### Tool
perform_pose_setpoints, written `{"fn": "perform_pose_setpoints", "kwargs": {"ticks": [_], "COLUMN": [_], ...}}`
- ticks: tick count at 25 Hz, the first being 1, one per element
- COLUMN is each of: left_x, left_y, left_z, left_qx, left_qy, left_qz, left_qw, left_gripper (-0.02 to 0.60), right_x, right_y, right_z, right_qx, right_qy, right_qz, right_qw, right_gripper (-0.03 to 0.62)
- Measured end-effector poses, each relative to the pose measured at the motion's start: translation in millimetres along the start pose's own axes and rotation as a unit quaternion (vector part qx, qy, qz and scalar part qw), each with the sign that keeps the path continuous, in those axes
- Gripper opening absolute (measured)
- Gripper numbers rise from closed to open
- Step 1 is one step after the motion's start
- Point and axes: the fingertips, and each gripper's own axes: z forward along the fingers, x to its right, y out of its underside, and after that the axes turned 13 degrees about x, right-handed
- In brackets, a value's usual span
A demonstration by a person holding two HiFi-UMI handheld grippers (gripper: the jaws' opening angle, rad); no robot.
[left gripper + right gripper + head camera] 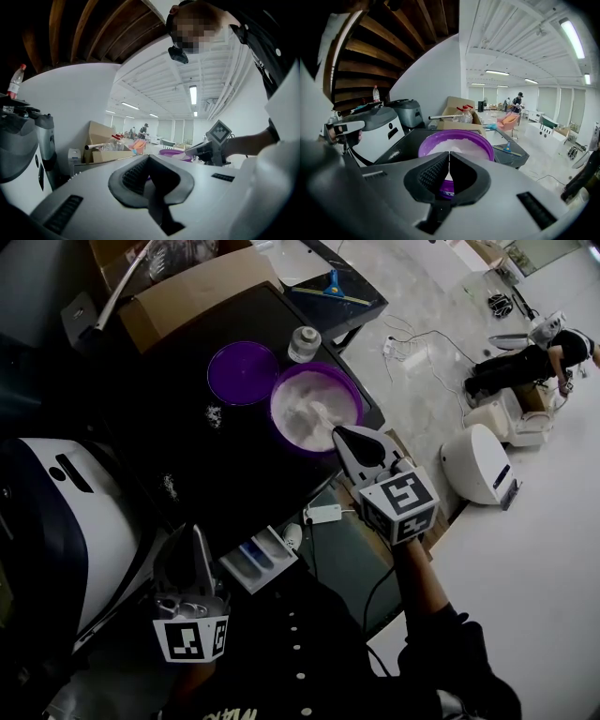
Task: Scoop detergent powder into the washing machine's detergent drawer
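1. A round purple plastic bowl (pixel 354 395) stands on the black tabletop (pixel 187 465). It holds a heap of white detergent powder (pixel 305 409).
2. The right gripper (pixel 336 431) points at the bowl's near rim. Its jaws are clenched together. A thin white sliver shows in the seam between the pads, and I cannot tell whether it is a handle or powder seen behind them.
3. A pale printed patch sits on the bowl's outer wall in the right gripper view. It is too blurred to read.
4. The left gripper (pixel 198 538) is well apart from the bowl, low at the left, with its jaws closed on nothing.
5. The white detergent drawer with a blue insert (pixel 258 561) stands pulled out just right of the left gripper, below the table's near edge. The white washing machine (pixel 66 531) is at its left.
6. Each gripper's marker cube (pixel 400 504) carries black-and-white square patterns, with no letters on them.
7. A flat purple lid (pixel 242 373) lies just left of the bowl, and a clear jar with a grey cap (pixel 304 343) stands behind it.
8. Flecks of spilled white powder (pixel 214 415) dot the tabletop.
9. A clear bottle with a red cap (pixel 15 80) bears a label too small to read.
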Motion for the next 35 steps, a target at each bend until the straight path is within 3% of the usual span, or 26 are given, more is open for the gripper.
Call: {"fn": "perform_pose_setpoints", "kwargs": {"ticks": [5,14,23,29,35], "left_x": [-0.5,-2.2,-2.6,-4.1,-1.1], "left_y": [3.4,2.7,-10.1,-30.0,-50.9], "left_z": [-0.7,-2.5,-4.8,-10.3,-19.1], "left_qx": [-0.004,-0.003,0.011,0.033,0.052], "left_qy": [-0.003,-0.006,-0.01,-0.019,-0.026], "left_qz": [-0.001,-0.002,0.006,0.021,0.035], "left_qw": [1.0,1.0,0.9999,0.9991,0.9977], "left_gripper": [0.014,0.014,0.014,0.014,0.014], "right_x": [-12.3,-11.1,2.9,11.3,13.3], "right_y": [4.1,10.8,5.3,-3.2,-19.2], "right_z": [5.6,4.4,-3.3,-11.8,-25.7], "right_qx": [-0.02,-0.02,0.037,0.079,0.115], "right_qy": [-0.032,-0.031,0.002,0.013,0.01], "right_qz": [0.038,0.135,0.289,0.352,0.374], "right_qw": [0.999,0.99,0.957,0.933,0.92], "right_gripper": [0.032,0.032,0.032,0.032,0.032]}}
